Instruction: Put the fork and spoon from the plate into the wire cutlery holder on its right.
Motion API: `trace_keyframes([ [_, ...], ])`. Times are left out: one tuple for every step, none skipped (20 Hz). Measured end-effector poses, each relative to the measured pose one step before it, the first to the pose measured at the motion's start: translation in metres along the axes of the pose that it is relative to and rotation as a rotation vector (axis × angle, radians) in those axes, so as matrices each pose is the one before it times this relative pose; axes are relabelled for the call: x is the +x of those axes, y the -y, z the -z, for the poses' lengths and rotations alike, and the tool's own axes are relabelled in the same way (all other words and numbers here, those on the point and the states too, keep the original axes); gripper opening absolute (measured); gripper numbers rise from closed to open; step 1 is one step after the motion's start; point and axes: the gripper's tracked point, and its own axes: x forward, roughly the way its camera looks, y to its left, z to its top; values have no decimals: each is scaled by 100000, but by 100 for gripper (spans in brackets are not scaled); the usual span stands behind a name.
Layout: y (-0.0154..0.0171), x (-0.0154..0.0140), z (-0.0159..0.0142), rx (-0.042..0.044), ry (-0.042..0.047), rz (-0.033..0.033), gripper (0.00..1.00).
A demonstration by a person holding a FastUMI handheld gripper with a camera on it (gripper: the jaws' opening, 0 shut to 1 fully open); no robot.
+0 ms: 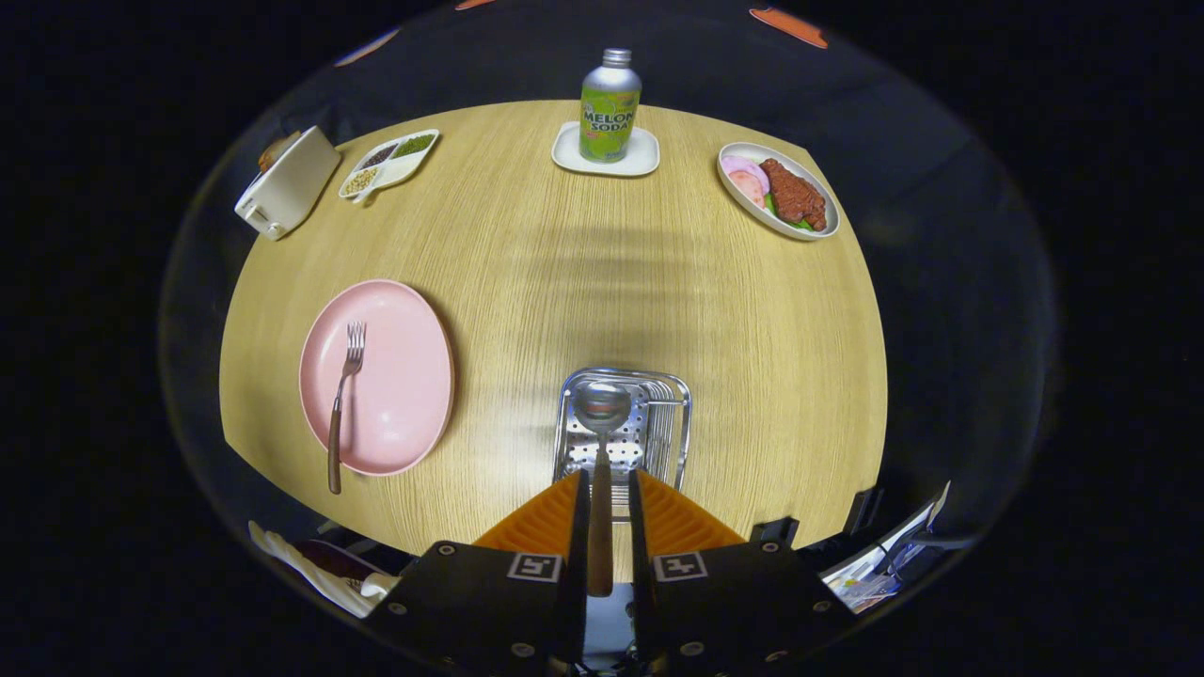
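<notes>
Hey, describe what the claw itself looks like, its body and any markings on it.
The claw has two ribbed, wedge-shaped fingers tapering forward from flat black mounting blocks. Each block carries a square black-and-white tag marker and round screw heads.

Tongs (602, 498) grip spoon (602, 414), seemingly above wire holder (663, 423).

Soda bottle (610, 105), toaster (286, 182), snack tray (388, 163), meat plate (777, 190).

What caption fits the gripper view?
Tongs shut on spoon above wire holder; fork on pink plate.
</notes>
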Motion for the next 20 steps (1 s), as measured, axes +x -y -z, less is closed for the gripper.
trace_keyframes([
  [-97, -556, -358, 58, 2345, 55, 25],
  [-287, -605, -333, 443, 2635, -404, 29],
  [-376, -589, -460, 310, 2785, -553, 32],
  [-299, -601, -316, -230, 2572, -286, 40],
  [-391, -624, -447, -659, 2591, 57, 47],
  [-204, -616, -551, -380, 3386, 1179, 54],
  [-316, -669, -806, -886, 4043, 721, 59],
  [-600, -593, -729, -571, 4131, 193, 65],
  [-768, -452, -776, -731, 3675, -311, 69],
  [-887, -312, -423, -483, 3172, -355, 79],
  [-1080, -256, -454, -63, 2872, -1037, 82],
  [-1071, 7, -280, 63, 2454, -1328, 89],
  [-1212, 114, -323, 615, 3306, -1536, 93],
  [-1532, 251, -119, 343, 2576, -2580, 99],
  [-1337, 464, -89, 815, 2418, -1484, 99],
  [-1144, 425, 180, -7, 1710, -1266, 99],
  [-1212, 439, 181, -889, 1349, -976, 99],
  [-1105, 439, 256, -738, 1705, -377, 99],
  [-1150, 390, 12, -35, 2342, -680, 99],
  [-1247, 340, 127, 828, 1885, -894, 99],
])
